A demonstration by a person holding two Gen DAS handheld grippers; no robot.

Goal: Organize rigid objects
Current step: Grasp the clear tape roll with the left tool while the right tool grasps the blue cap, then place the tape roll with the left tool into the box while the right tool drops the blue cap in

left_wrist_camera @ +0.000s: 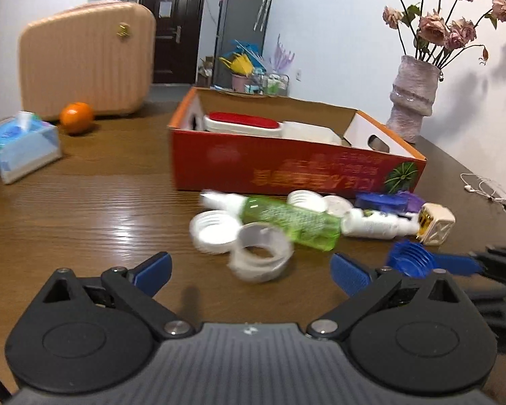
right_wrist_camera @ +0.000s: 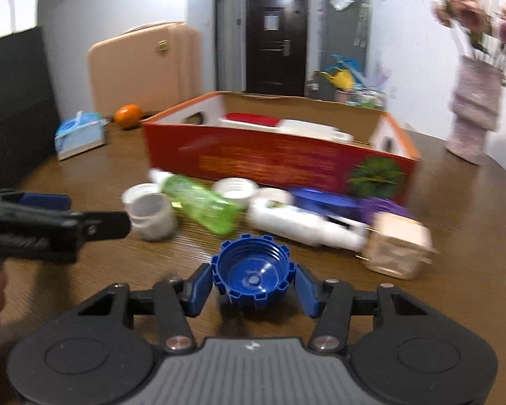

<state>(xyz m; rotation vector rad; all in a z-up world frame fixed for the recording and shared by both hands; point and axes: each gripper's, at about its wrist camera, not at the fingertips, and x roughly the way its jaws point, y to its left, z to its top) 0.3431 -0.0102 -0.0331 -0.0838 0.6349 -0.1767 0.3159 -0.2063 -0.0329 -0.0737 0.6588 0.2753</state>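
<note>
Clutter row point(right_wrist_camera: 219, 202) blocks red box point(right_wrist_camera: 270, 158) front.
</note>
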